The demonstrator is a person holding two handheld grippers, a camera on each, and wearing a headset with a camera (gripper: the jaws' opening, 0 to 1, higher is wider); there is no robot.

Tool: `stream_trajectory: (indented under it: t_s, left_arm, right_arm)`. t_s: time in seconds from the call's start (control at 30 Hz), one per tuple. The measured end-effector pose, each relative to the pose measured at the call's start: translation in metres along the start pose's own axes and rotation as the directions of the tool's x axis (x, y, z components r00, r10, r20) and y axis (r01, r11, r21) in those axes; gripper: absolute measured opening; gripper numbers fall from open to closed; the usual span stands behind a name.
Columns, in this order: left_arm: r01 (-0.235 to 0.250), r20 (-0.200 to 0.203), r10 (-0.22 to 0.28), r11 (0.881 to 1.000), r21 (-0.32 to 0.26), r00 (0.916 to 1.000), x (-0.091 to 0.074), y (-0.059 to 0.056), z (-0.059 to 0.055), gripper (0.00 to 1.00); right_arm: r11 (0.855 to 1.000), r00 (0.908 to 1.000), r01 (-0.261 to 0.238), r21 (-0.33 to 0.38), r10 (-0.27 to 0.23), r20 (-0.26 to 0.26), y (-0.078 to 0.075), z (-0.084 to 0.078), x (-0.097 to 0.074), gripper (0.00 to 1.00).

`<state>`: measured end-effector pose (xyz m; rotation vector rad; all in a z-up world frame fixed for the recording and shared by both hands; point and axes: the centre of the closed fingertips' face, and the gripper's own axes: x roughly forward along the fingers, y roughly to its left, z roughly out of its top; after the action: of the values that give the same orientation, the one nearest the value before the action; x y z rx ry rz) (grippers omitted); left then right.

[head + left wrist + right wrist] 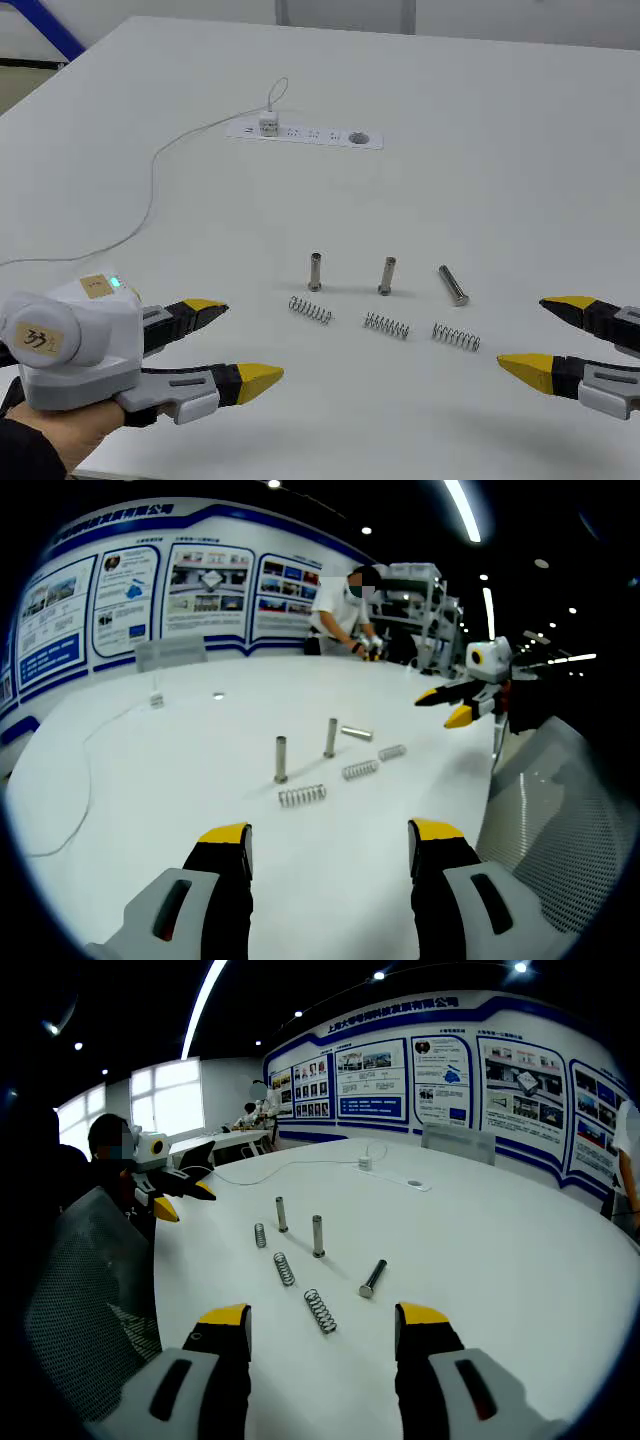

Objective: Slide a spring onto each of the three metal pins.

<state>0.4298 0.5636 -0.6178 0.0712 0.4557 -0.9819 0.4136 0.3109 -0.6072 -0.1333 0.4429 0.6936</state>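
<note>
- Head view: both tools are up over the white bench point(480, 150), one on each side of the parts, and neither is touching anything.
- The left tool point(250, 340) hangs low on the near left with its yellow-tipped jaws spread wide and nothing between them. A hand point(70, 430) grips its grey body from below.
- The right tool point(522, 332) sits across on the near right, jaws just as wide and just as empty. The tips of the two tools point in towards each other.
- Between them are the three metal pins in a row. The left pin point(315, 271) stands upright on its head, the middle pin point(387, 275) is upright too, and the right pin point(453, 285) lies flat on its side.
- Just in front of the pins, nearer the person, the three springs lie flat on the bench. The left spring point(310, 310), middle spring point(387, 325) and right spring point(456, 337) each lie close to a pin but are not on any of them.
- All three pins are bare and all three springs are loose.
- In the left gripper view the row of parts lies straight ahead, well beyond the jaw tips.
- Further back on the bench lies a white power strip point(305, 133) with a plug point(268, 125) in it. Its cable point(150, 190) trails away to the left.
</note>
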Motion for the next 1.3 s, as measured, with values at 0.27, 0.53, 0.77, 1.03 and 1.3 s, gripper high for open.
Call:
stream_trajectory:
  t_s: [0.27, 0.53, 0.77, 1.03, 1.3]
  left_arm:
    - [-0.002, 0.001, 0.002, 1.0, 0.0, 1.0, 0.0, -0.001, 0.0, 0.64]
    - [-0.006, 0.003, 0.006, 1.0, -0.001, 1.0, -0.001, -0.001, 0.002, 0.64]
    - [-0.009, 0.006, 0.009, 1.0, 0.001, 0.9999, -0.002, -0.001, 0.003, 0.64]
    - [-0.01, 0.007, 0.01, 1.0, 0.004, 0.9999, -0.002, 0.0, 0.002, 0.64]
    - [-0.011, 0.006, 0.011, 1.0, 0.005, 0.9999, -0.002, 0.002, 0.002, 0.64]
  right_arm:
    - [1.0, 1.0, 0.007, 0.004, -0.007, 0.002, -0.004, 0.004, 0.0, 0.58]
    - [1.0, 0.9999, 0.015, 0.007, -0.015, -0.001, -0.009, 0.008, 0.001, 0.57]
    - [1.0, 0.9999, 0.015, 0.001, -0.015, -0.002, -0.011, 0.012, 0.003, 0.56]
    - [1.0, 0.9997, 0.025, 0.001, -0.025, -0.006, -0.018, 0.019, 0.008, 0.54]
    - [0.999, 0.9986, 0.036, 0.005, -0.036, -0.04, -0.026, 0.025, 0.022, 0.5]
